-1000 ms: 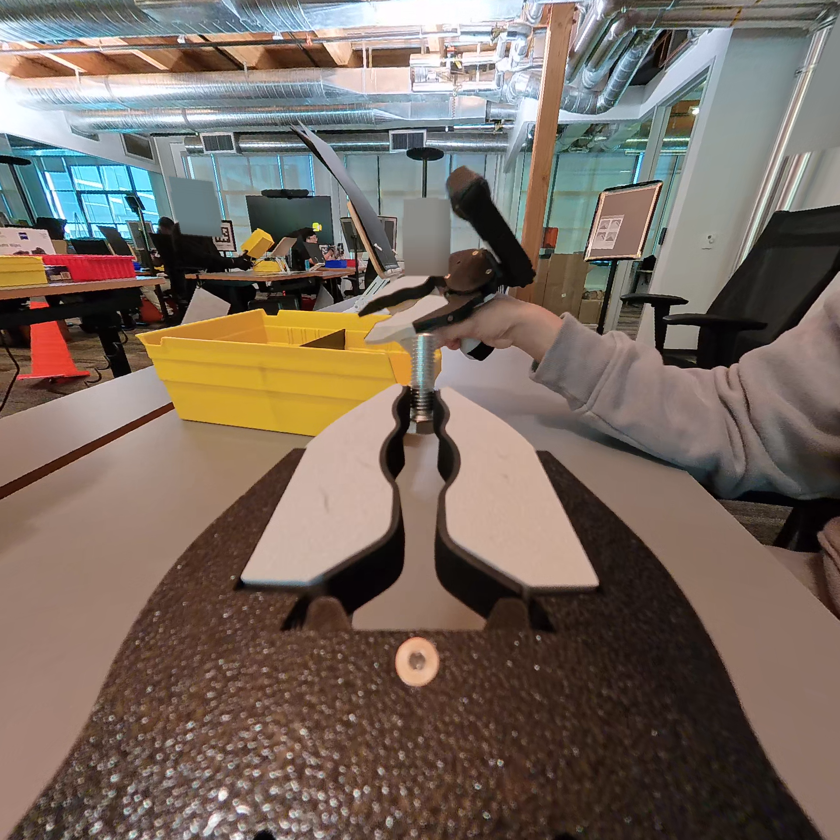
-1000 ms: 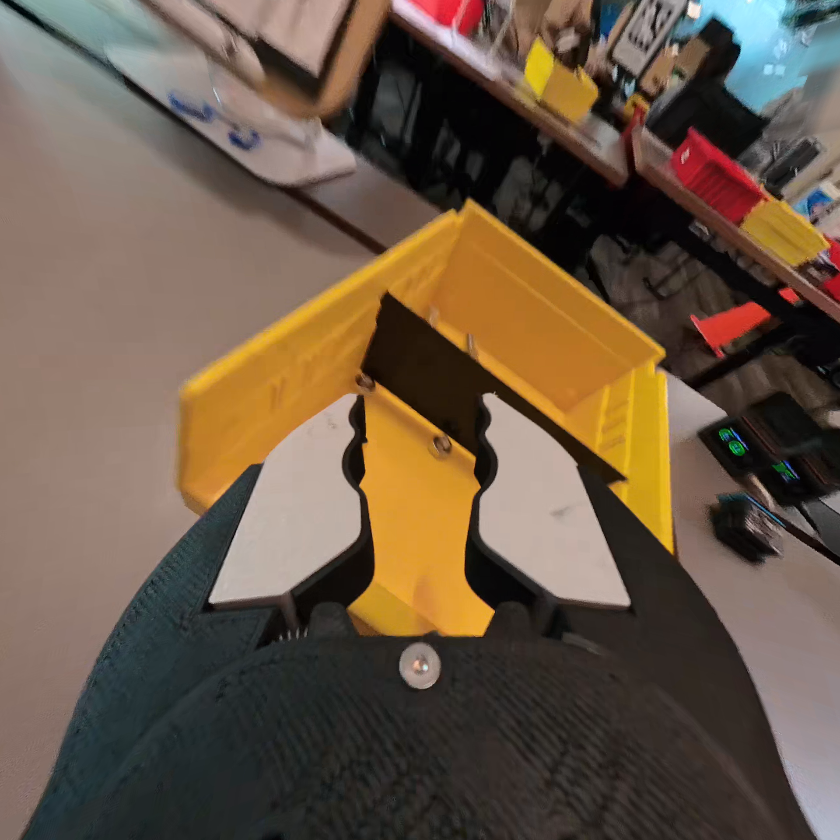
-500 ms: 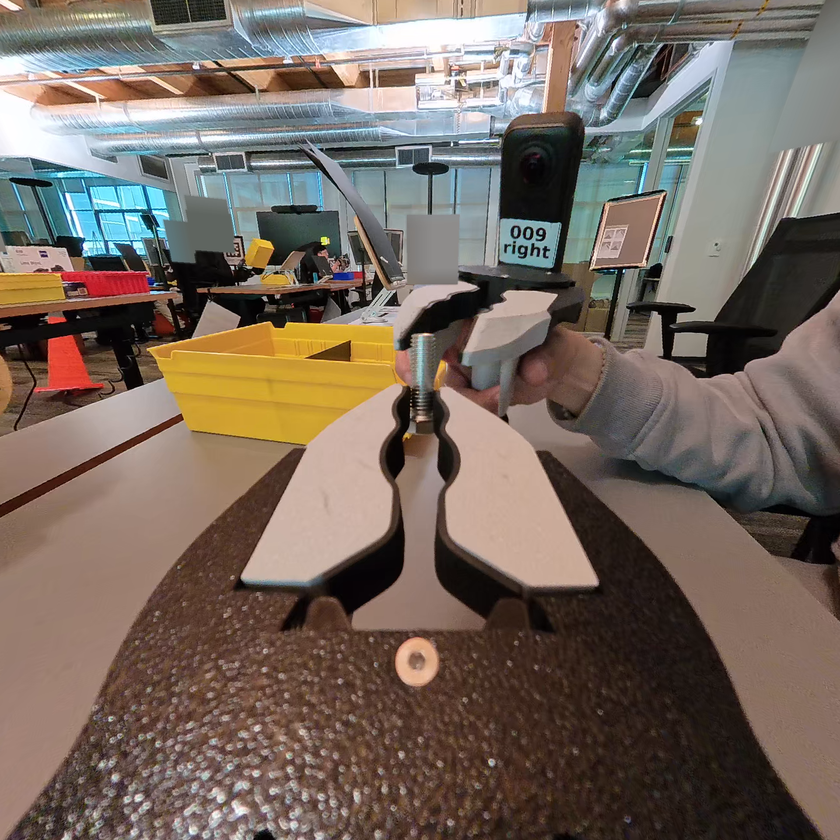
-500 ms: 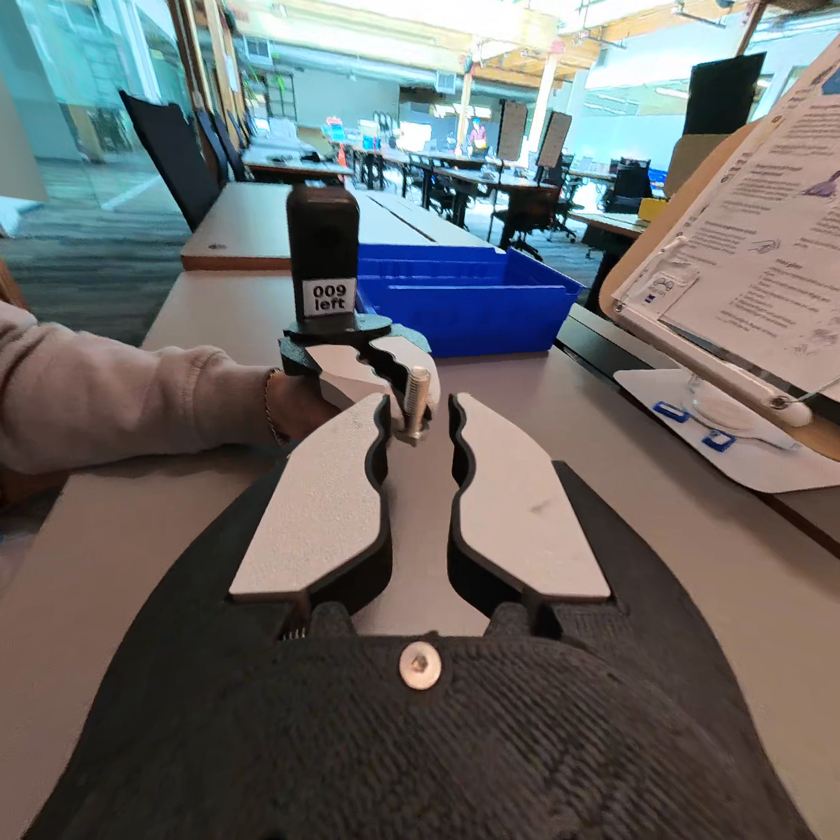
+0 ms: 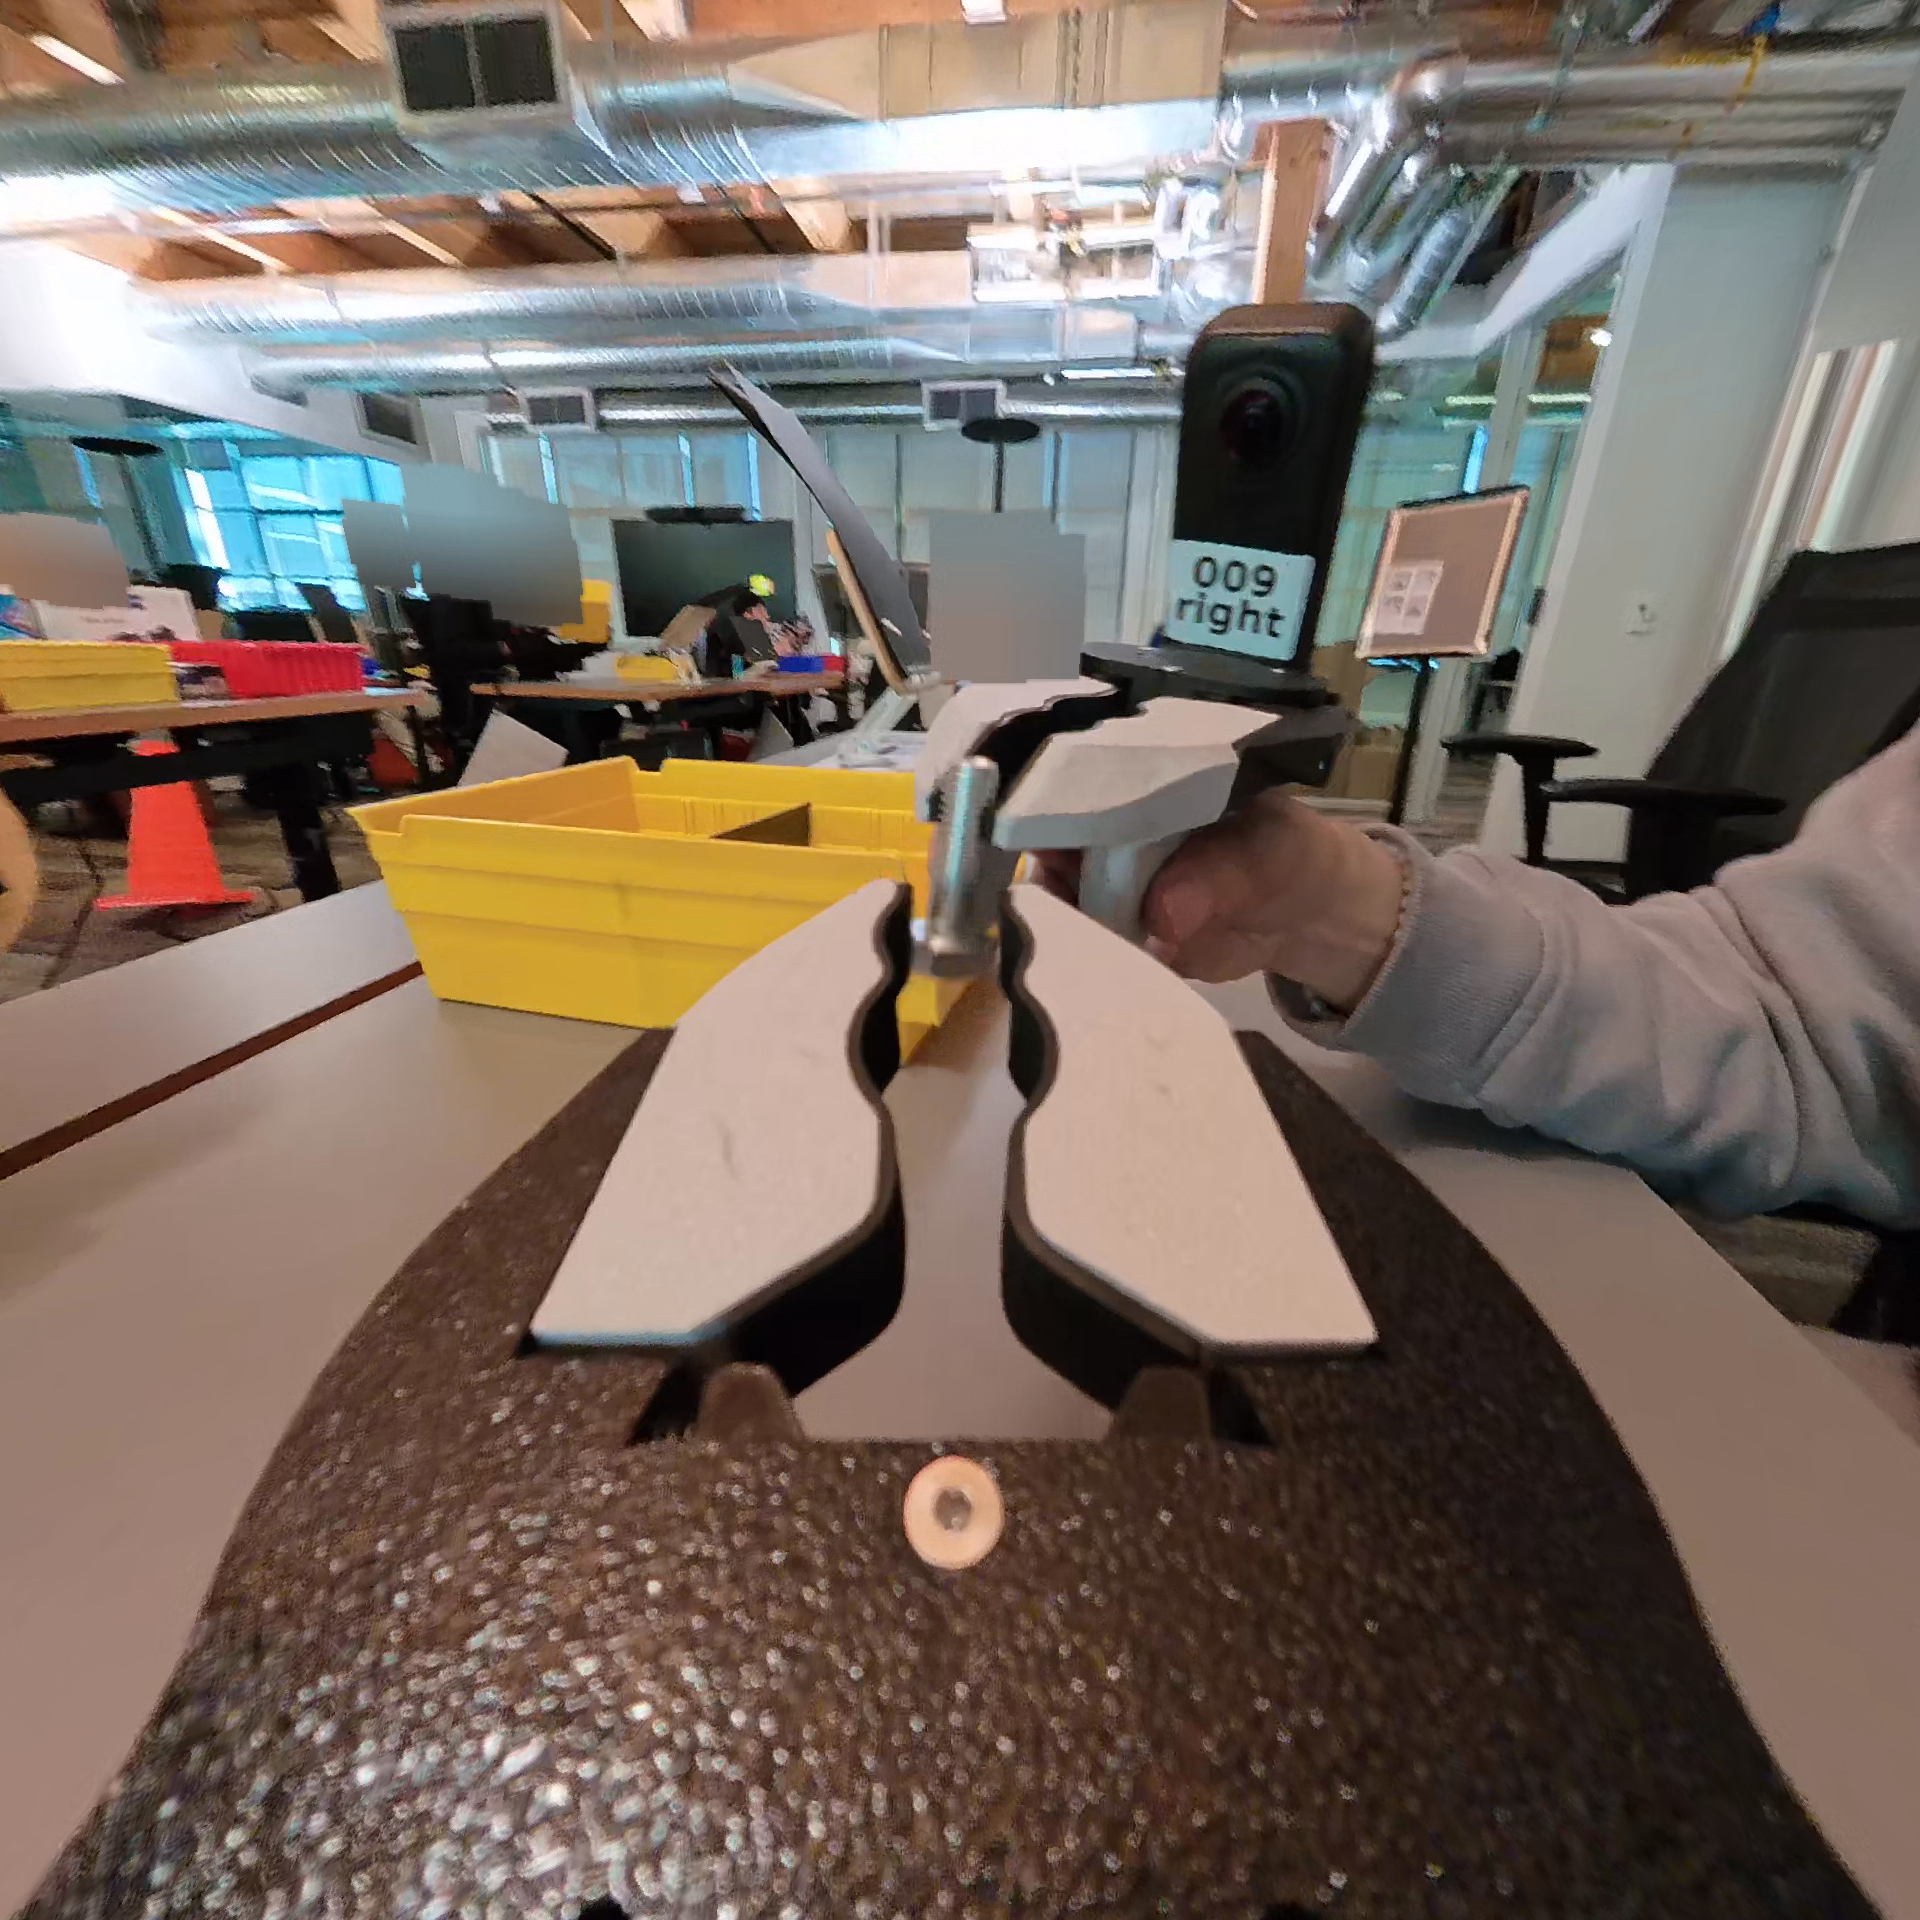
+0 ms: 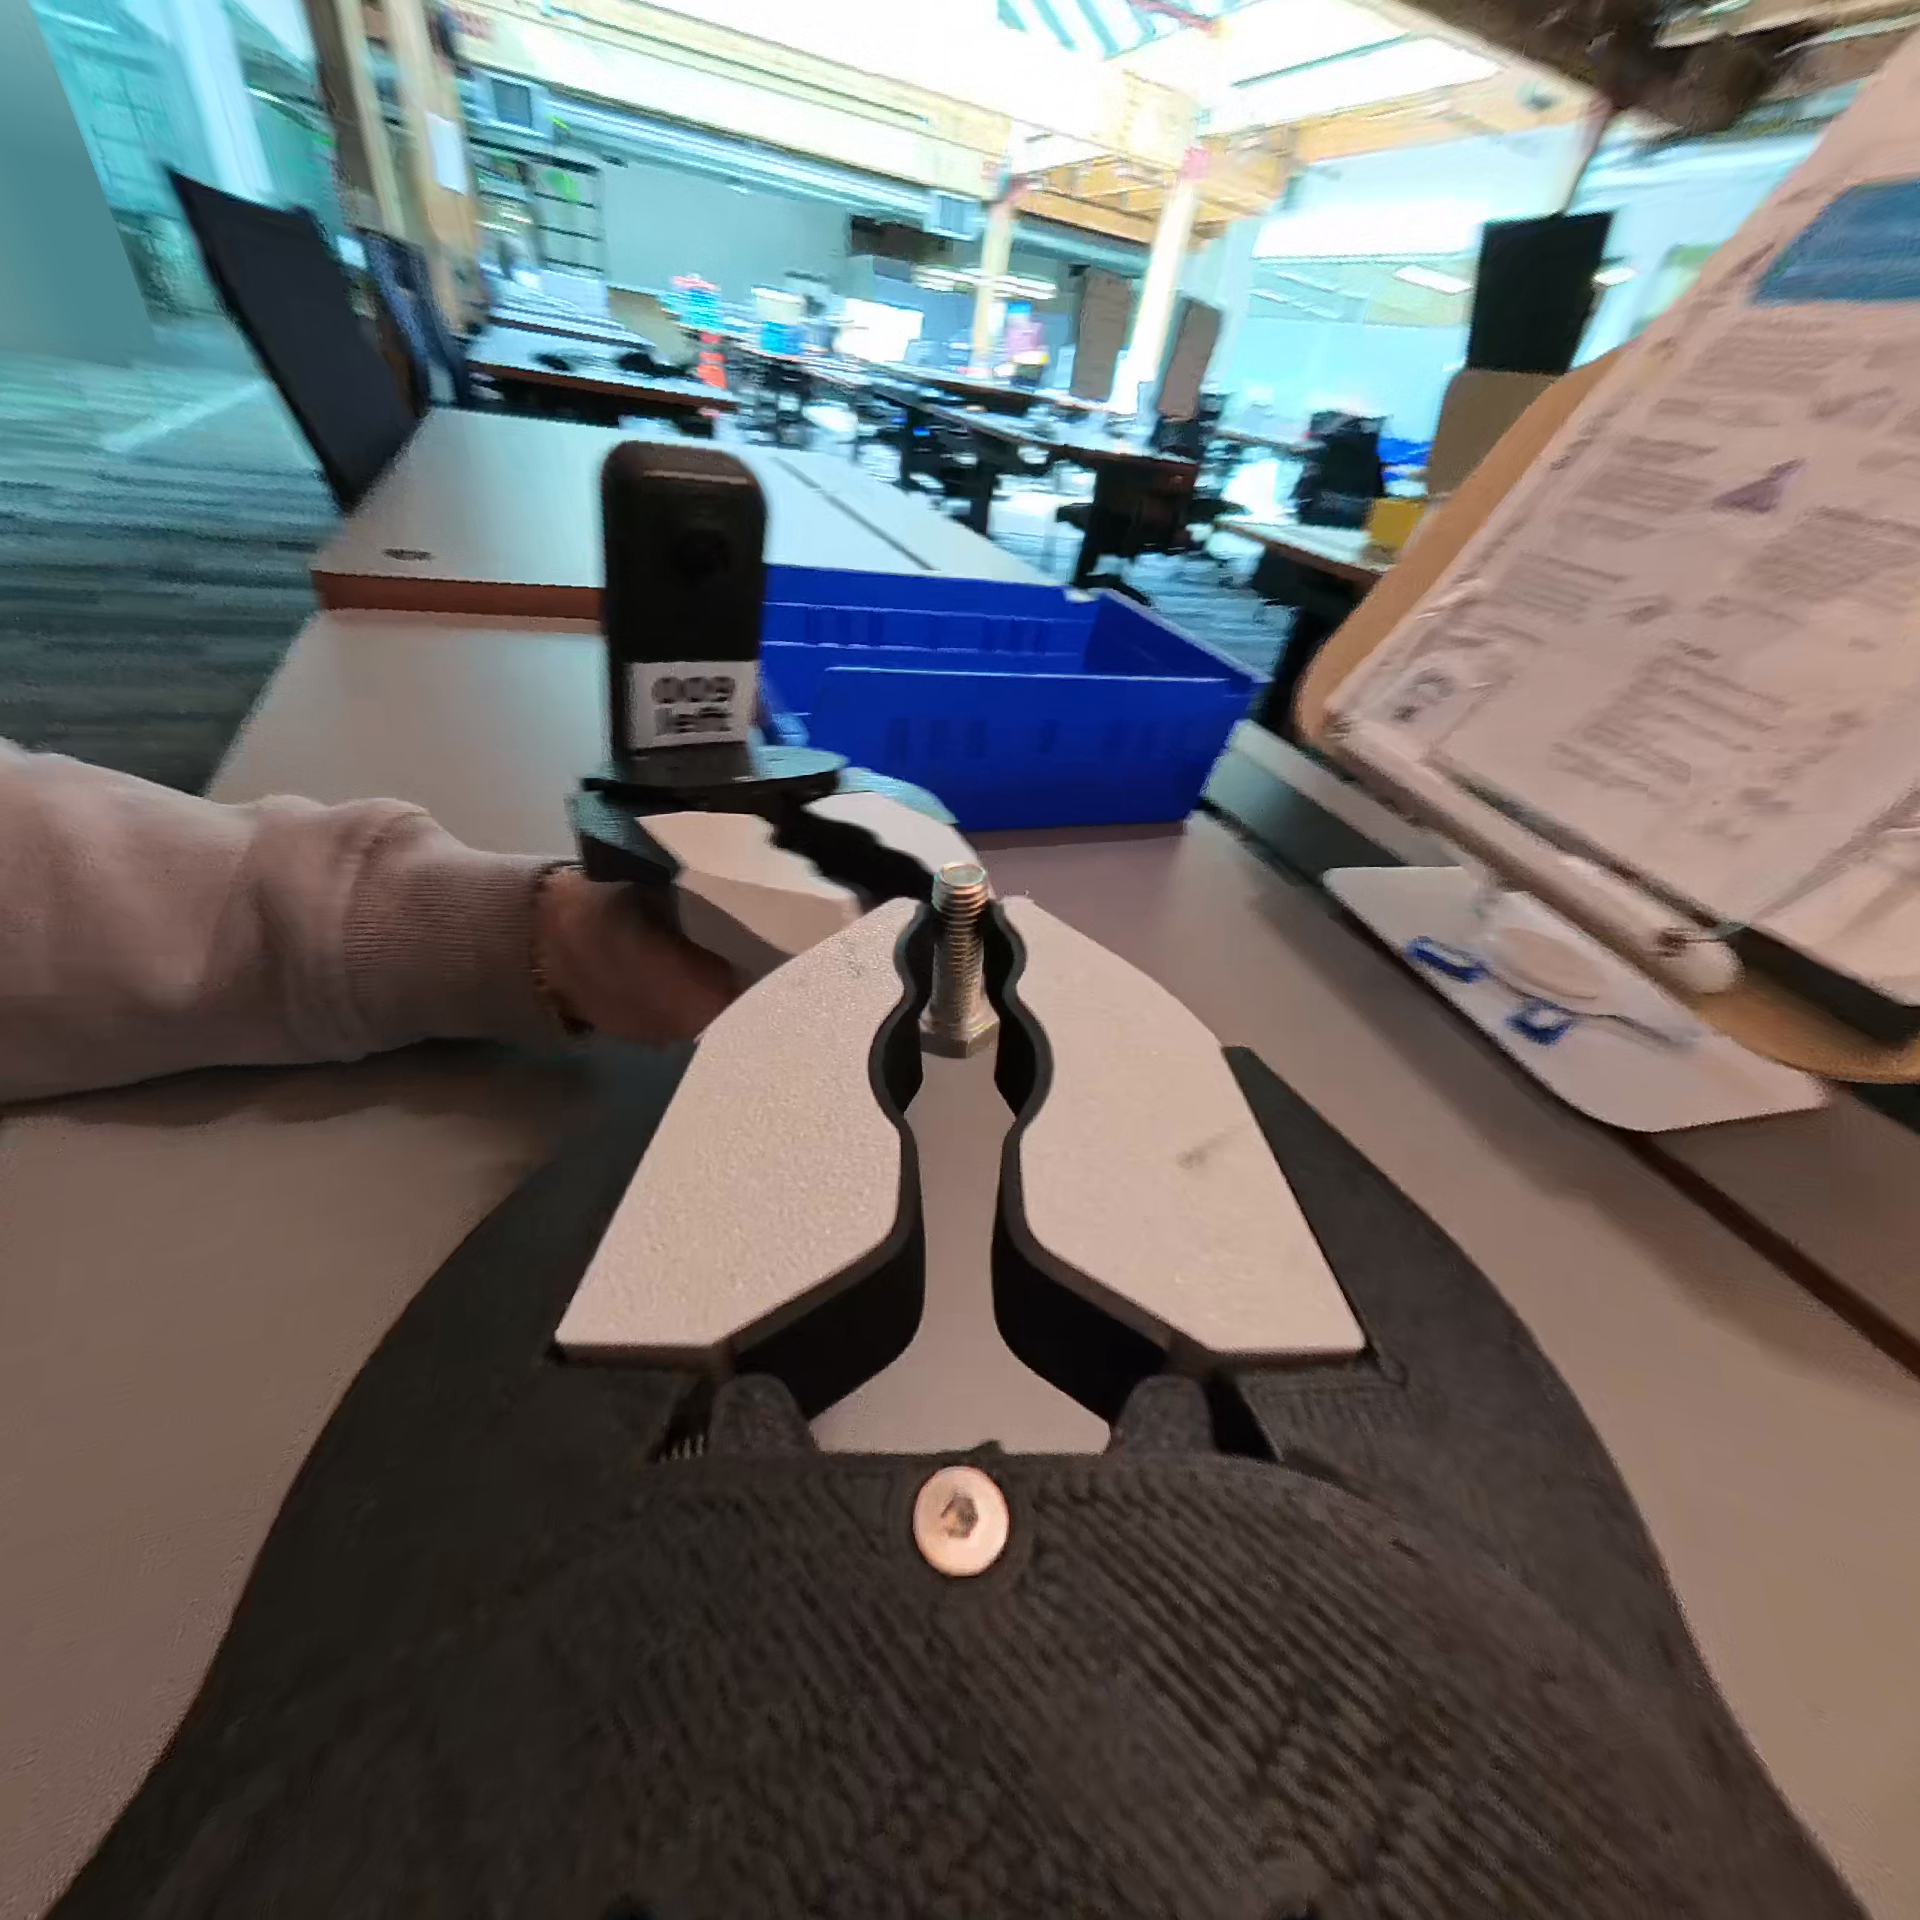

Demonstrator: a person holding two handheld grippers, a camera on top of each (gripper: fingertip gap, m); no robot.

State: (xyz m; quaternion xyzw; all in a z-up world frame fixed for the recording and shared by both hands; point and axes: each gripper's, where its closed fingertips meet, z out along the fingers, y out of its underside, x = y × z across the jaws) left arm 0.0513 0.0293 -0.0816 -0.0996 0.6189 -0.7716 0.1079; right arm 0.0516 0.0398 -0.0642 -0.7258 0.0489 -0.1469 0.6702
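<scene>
Bolt (image 6: 958, 961) at frame centre is clamped by our right tool (image 6: 958, 914), while our left tool (image 5: 951, 914) stands slightly open around its head, above the counter (image 5: 260, 1122).

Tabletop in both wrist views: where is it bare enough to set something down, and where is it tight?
Bare grey tabletop lies left of the left gripper, before the yellow plastic bin. More shows between the blue plastic bin and white document-stand base. It is crowded at the centre, where the right gripper clamps the steel bolt.
</scene>
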